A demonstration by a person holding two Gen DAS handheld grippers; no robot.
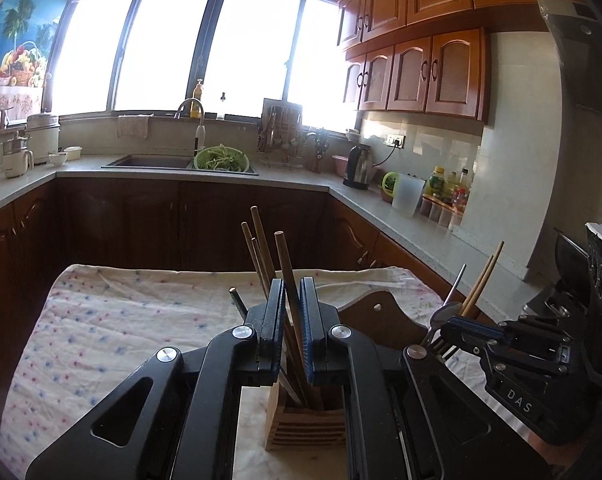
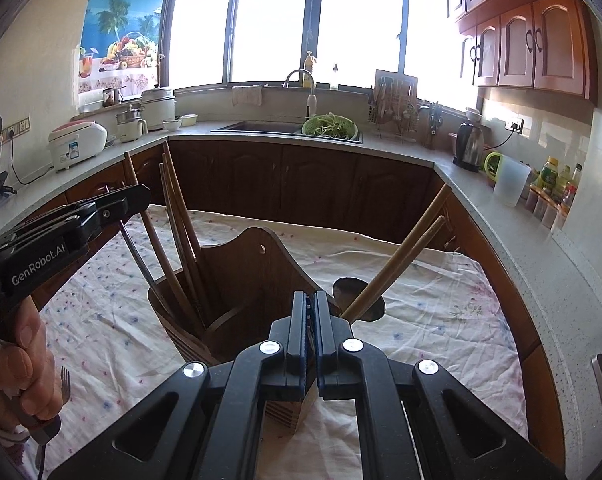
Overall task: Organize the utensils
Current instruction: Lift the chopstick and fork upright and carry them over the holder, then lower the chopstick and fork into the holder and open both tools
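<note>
Chopstick (image 1: 291, 300) is grasped by the left gripper (image 1: 291, 312) above the wooden holder (image 2: 257, 280); beside it, the right gripper (image 2: 311, 324) is clenched, seemingly on its rim, likely for steadying.

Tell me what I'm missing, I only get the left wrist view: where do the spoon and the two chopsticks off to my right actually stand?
Observer: In the right compartment of the wooden holder. The spoon and both chopsticks lean to the right.
Operator: Is anything outside the holder?
Observer: A fork, tines up, beside the left hand that holds the left tool.
Operator: And the right tool?
Observer: The right tool sits over the holder's near rim, jaws almost together. I cannot tell whether it holds anything.
</note>
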